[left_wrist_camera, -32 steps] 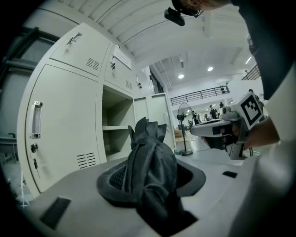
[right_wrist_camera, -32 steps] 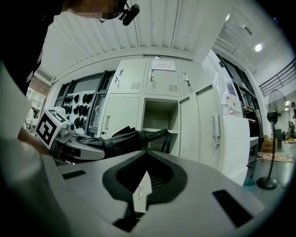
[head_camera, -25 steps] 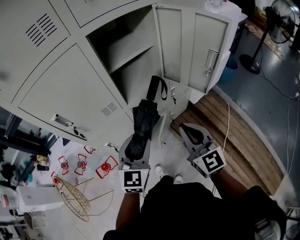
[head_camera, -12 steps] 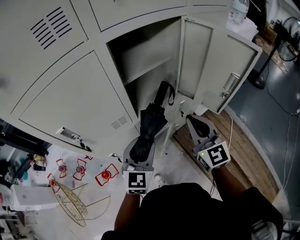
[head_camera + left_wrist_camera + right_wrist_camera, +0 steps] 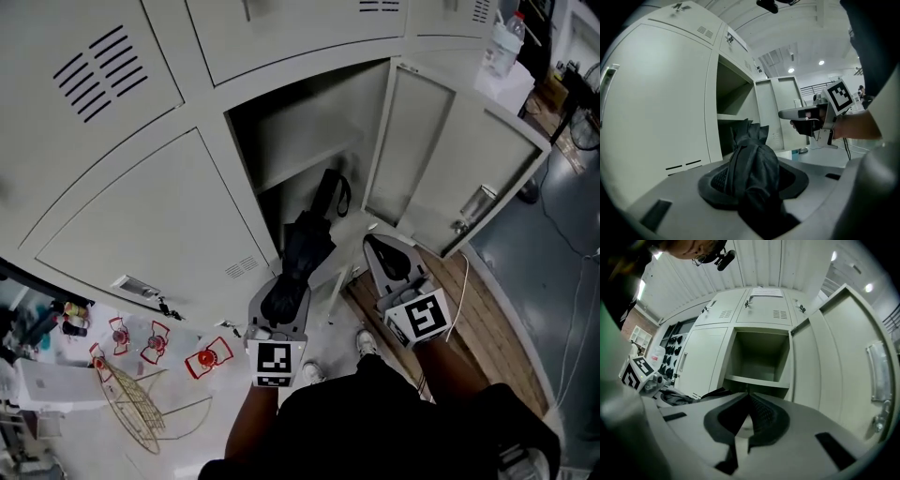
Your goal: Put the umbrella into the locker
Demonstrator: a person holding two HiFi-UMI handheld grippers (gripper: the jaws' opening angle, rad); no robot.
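A black folded umbrella (image 5: 305, 246) sticks out of my left gripper (image 5: 284, 292), which is shut on its cloth (image 5: 752, 161). Its strapped handle end (image 5: 330, 192) points into the open locker compartment (image 5: 300, 141), just under the shelf (image 5: 314, 161). My right gripper (image 5: 378, 249) hovers to the right of the umbrella, in front of the locker's lower opening. Its jaws meet at the tips (image 5: 747, 397) and hold nothing. In the left gripper view the right gripper (image 5: 806, 119) shows beside the open door.
The locker door (image 5: 445, 159) stands open at the right, with a handle (image 5: 473, 202). Closed locker doors (image 5: 141, 216) fill the left. A bottle (image 5: 502, 42) stands on top. Wooden boards (image 5: 487, 309), a wire basket (image 5: 131, 403) and red-white items (image 5: 206, 361) are on the floor.
Both grippers have moved toward the locker. The umbrella's handle end now reaches the opening under the shelf. The right gripper has come closer to the locker front.
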